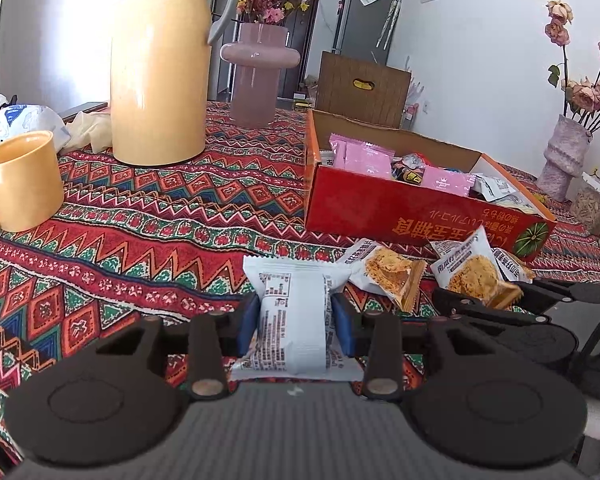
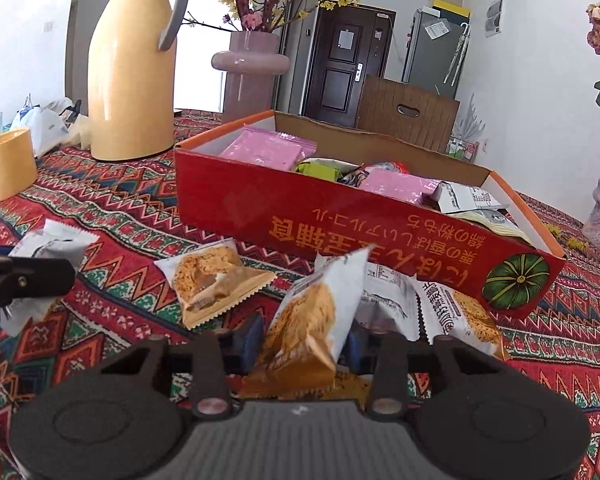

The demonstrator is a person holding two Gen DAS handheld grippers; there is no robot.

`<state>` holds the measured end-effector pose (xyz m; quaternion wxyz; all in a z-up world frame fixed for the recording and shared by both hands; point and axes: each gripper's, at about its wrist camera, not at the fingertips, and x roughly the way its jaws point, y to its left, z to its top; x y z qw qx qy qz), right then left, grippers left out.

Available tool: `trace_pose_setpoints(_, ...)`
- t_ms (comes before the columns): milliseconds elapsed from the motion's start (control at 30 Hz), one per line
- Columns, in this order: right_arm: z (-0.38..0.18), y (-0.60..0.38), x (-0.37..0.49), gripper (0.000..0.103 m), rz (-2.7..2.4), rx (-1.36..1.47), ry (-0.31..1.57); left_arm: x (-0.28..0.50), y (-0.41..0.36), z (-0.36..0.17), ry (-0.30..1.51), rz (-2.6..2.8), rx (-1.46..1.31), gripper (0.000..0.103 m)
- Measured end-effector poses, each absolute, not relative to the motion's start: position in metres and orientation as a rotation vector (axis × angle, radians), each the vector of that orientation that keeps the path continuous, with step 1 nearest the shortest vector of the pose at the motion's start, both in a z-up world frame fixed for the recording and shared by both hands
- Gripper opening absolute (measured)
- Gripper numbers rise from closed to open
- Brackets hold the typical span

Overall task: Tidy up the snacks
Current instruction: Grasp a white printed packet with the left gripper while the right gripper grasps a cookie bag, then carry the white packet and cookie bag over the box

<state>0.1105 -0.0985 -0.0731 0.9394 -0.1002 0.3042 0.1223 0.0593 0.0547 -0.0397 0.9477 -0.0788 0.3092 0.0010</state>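
My left gripper (image 1: 296, 322) is shut on a white snack packet (image 1: 294, 312), printed back side up, just above the tablecloth. My right gripper (image 2: 306, 340) is shut on a white and orange cake packet (image 2: 312, 328), held tilted in front of the red cardboard box (image 2: 340, 216). The box (image 1: 400, 208) holds pink packets (image 1: 360, 156) and other snacks. Loose cake packets lie on the cloth before the box: one in the right wrist view (image 2: 212, 280), another (image 2: 456, 312) at the right, and one in the left wrist view (image 1: 388, 272). The right gripper body (image 1: 500, 312) shows in the left view.
A yellow thermos jug (image 1: 160, 64) and a yellow mug (image 1: 20, 180) stand at the left on the patterned tablecloth (image 1: 140, 220). A pink vase with flowers (image 1: 258, 76) is behind. A second vase (image 1: 564, 156) stands far right. A brown box (image 1: 360, 88) sits behind the red one.
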Motion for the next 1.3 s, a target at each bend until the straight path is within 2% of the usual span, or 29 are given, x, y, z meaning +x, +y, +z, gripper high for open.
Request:
trace_pose_setpoints(67,-0.072,-0.1,0.109,0.02,0.252,-0.199,0.619,0.059,0.055,-0.039,0.628,0.001,-0.161,0.04)
trace_pose_setpoints(233,-0.071,-0.106,0.105,0.013,0.26,-0.183,0.609,0.058,0.054,-0.039,0.627,0.002,-0.16,0.04)
trace_pose_setpoints(1300,-0.048,-0.146,0.079,0.008,0.289,-0.034,0.498,0.055,0.034,-0.027,0.602,0.004,-0.11,0.04)
